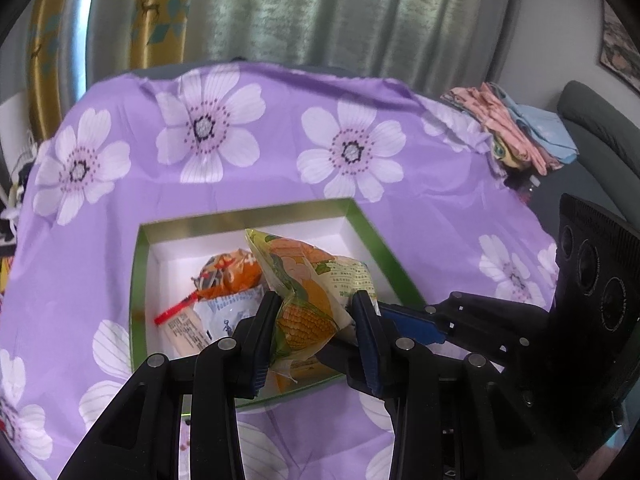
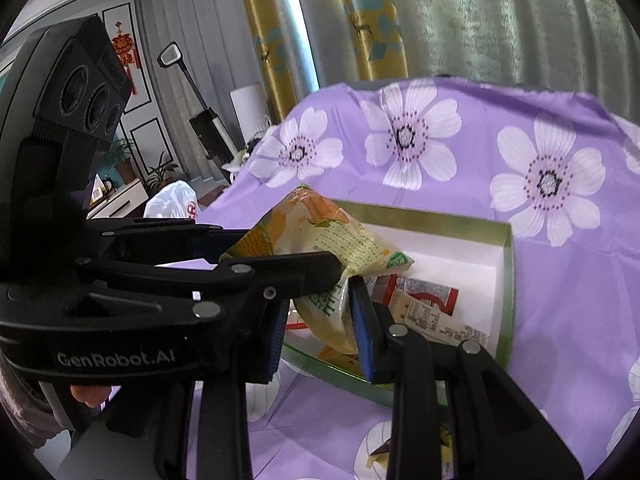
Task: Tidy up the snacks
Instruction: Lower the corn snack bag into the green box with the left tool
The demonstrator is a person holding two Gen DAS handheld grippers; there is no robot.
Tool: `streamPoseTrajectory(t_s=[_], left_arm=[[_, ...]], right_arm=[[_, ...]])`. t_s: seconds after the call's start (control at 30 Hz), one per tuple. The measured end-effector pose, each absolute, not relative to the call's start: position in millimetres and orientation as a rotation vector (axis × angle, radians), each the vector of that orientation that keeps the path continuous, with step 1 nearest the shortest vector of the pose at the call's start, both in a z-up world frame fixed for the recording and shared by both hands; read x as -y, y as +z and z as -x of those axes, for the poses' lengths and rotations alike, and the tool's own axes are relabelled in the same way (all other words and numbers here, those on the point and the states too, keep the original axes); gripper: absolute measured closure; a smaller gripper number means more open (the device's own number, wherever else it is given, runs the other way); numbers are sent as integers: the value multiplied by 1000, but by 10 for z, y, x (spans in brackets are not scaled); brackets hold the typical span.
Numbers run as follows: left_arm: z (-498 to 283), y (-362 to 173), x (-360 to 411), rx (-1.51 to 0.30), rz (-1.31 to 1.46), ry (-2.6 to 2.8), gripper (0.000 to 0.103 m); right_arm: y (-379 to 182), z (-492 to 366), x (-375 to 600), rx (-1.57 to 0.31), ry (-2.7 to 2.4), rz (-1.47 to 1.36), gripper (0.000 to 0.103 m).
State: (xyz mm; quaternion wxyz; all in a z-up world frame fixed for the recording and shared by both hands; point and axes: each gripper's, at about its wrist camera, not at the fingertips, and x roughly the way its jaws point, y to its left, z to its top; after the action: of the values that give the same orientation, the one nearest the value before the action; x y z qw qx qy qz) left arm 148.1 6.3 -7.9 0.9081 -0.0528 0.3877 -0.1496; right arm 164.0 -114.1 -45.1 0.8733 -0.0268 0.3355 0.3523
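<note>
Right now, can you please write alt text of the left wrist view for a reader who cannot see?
Both black grippers, left gripper and right gripper, pinch one yellow corn-printed snack bag above an open green-rimmed white box holding other snack packets, on a purple flowered tablecloth.

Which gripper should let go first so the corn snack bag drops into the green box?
Probably the right gripper. It pinches only the corn snack bag's end, while the left gripper clamps its middle above the green box and can lower it alone.
</note>
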Motion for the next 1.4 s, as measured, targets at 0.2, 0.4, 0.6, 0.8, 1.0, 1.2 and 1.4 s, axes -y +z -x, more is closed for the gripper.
streamPoseTrajectory(t_s=[0.2, 0.4, 0.6, 0.8, 1.0, 1.2, 1.4], left_arm=[[-1631, -283, -135, -839, 137, -303, 66], [-1759, -436, -175, -872, 161, -300, 66], [-1832, -530, -190, -897, 174, -299, 66], [-1890, -605, -193, -928, 168, -285, 66], [-1929, -629, -215, -954, 177, -277, 66], [-1953, -631, -204, -967, 172, -265, 66], [-1969, -635, -177, -977, 158, -253, 66]], right_arm=[[-641, -1782, 1080, -755, 732, 67, 71], [-754, -1893, 1010, -803, 720, 89, 70], [-839, -1971, 976, -842, 708, 107, 70], [-913, -2034, 943, -888, 706, 106, 70], [-938, -2084, 910, -921, 703, 104, 70], [-946, -2116, 894, -947, 699, 95, 69], [-959, -2127, 902, -965, 693, 88, 69]])
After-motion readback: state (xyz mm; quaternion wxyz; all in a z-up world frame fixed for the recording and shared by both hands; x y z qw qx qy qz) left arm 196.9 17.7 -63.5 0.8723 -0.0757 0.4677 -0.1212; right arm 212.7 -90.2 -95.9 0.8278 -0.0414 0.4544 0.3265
